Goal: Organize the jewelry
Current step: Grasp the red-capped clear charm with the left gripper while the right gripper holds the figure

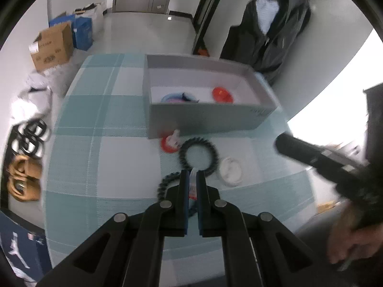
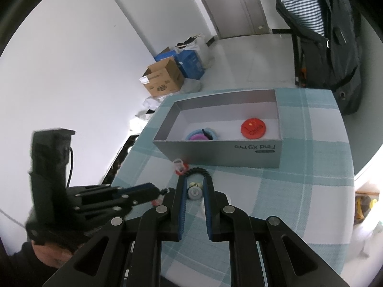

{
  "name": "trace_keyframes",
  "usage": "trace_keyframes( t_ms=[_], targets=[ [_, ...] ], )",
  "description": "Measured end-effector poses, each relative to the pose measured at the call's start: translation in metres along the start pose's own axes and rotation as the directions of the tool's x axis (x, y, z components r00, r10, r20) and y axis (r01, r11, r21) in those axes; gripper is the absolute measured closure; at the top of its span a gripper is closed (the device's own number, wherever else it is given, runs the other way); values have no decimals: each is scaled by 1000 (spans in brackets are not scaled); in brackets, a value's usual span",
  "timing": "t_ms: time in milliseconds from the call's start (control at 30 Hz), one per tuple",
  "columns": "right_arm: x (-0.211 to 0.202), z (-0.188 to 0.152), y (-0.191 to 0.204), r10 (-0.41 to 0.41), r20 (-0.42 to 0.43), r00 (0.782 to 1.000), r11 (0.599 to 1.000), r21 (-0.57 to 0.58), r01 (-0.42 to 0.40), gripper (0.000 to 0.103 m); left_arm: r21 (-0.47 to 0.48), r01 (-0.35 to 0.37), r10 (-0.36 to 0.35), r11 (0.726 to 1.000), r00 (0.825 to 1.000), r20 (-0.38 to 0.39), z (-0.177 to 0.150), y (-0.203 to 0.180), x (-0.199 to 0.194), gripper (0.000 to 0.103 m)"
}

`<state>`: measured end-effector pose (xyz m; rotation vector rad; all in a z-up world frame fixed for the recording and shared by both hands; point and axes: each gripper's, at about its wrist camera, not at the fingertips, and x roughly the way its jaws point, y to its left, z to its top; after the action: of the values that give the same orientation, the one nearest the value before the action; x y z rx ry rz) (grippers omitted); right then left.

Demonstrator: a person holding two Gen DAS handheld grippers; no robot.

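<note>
A grey box (image 1: 203, 117) (image 2: 222, 153) stands on the checked tablecloth and holds a red badge (image 1: 222, 94) (image 2: 254, 128) and a blue-pink hair tie (image 1: 179, 98) (image 2: 202, 134). My left gripper (image 1: 193, 175) is shut on a small packaged red item (image 1: 193, 184) above a black spiral band (image 1: 165, 184). Another black spiral ring (image 1: 198, 155) and a red packaged badge (image 1: 168, 142) (image 2: 179, 166) lie before the box. My right gripper (image 2: 194, 180) is open around a white badge (image 2: 194, 191), which also shows in the left view (image 1: 231, 171).
The table (image 1: 100, 157) (image 2: 299, 191) edges drop off left and right. Cardboard and blue boxes (image 1: 52, 45) (image 2: 165, 76) stand on the floor. A dark jacket (image 1: 270, 35) (image 2: 330, 35) hangs behind. Shoes (image 1: 24, 179) lie at the left.
</note>
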<state>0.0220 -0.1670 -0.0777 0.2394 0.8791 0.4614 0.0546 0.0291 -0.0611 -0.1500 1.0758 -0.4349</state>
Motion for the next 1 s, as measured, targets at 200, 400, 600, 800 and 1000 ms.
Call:
trace_keyframes(
  t_ms=[200, 400, 600, 800, 1000],
  targets=[
    [-1, 2, 0, 7, 6, 1000, 1000, 8, -7, 90, -60, 69, -65, 996, 996, 65, 10, 4, -23, 103],
    [-5, 10, 1, 50, 16, 999, 998, 30, -51, 90, -51, 91, -84, 995, 989, 119, 33, -4, -36, 103],
    [-3, 19, -5, 52, 31, 998, 997, 51, -53, 90, -25, 112, -112, 993, 993, 24, 23, -5, -25, 103],
    [-5, 25, -15, 43, 36, 998, 994, 97, -46, 90, 101, 7, 6, 995, 992, -126, -3, -29, 23, 103],
    [-12, 24, -15, 43, 52, 998, 995, 82, -47, 90, 110, 1, 16, 994, 988, -151, -2, -39, 42, 96]
  ],
)
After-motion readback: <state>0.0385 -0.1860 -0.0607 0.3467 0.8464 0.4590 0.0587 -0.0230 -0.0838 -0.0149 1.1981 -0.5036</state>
